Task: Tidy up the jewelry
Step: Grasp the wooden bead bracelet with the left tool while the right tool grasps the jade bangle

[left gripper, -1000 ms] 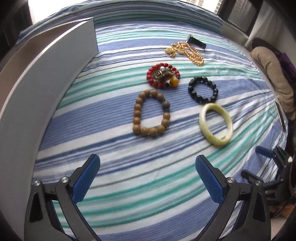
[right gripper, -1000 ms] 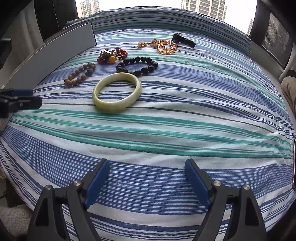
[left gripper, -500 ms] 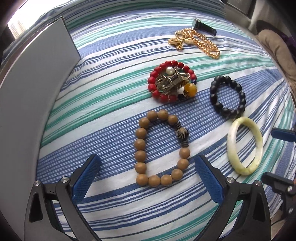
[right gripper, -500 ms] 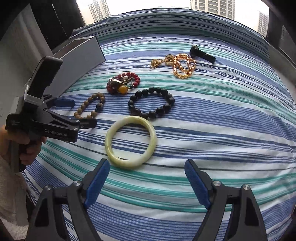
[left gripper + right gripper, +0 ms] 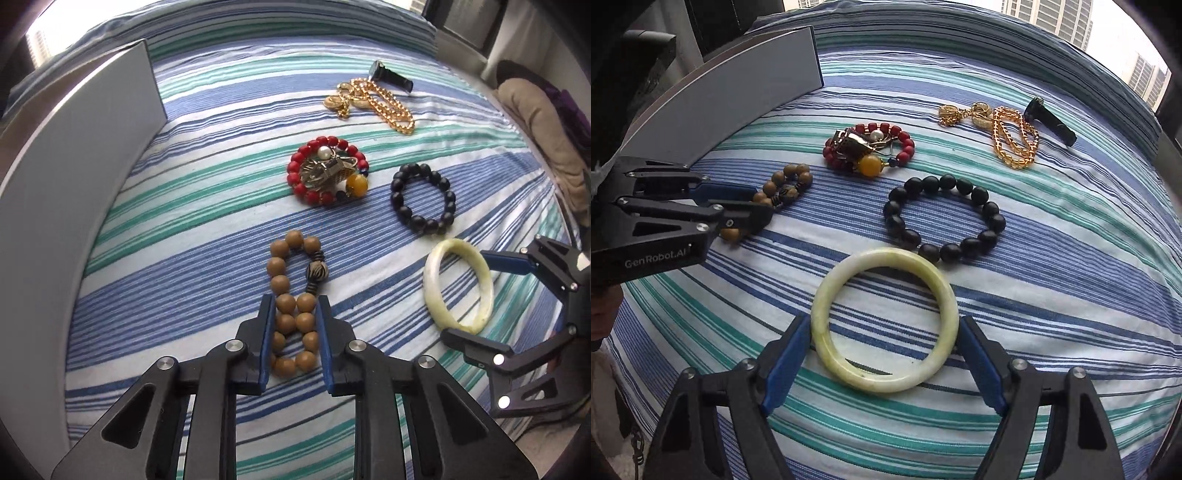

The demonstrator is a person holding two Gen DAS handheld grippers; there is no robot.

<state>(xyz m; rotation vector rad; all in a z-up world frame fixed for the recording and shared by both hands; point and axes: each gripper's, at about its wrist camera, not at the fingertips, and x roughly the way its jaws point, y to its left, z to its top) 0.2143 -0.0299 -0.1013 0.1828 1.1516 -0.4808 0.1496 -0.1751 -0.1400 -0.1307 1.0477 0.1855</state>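
Note:
Several pieces of jewelry lie on a striped bedspread (image 5: 207, 236). My left gripper (image 5: 294, 308) is shut on the brown wooden bead bracelet (image 5: 291, 317), squeezing its near end flat; it also shows in the right wrist view (image 5: 783, 188). My right gripper (image 5: 884, 332) is open, its blue pads on either side of the pale green jade bangle (image 5: 886, 384), which also shows in the left wrist view (image 5: 480, 273). Farther off lie a black bead bracelet (image 5: 945, 218), a red bead bracelet with charms (image 5: 868, 149) and a gold chain (image 5: 1012, 136).
A grey flat box lid (image 5: 77, 177) stands along the left side of the bed. A small black object (image 5: 1051, 122) lies beyond the gold chain. A beige cushion (image 5: 543, 136) sits off the bed's right edge.
My left gripper moved forward and closed on the brown bead bracelet, squashing it narrow. My right gripper advanced until its open fingers bracket the jade bangle.

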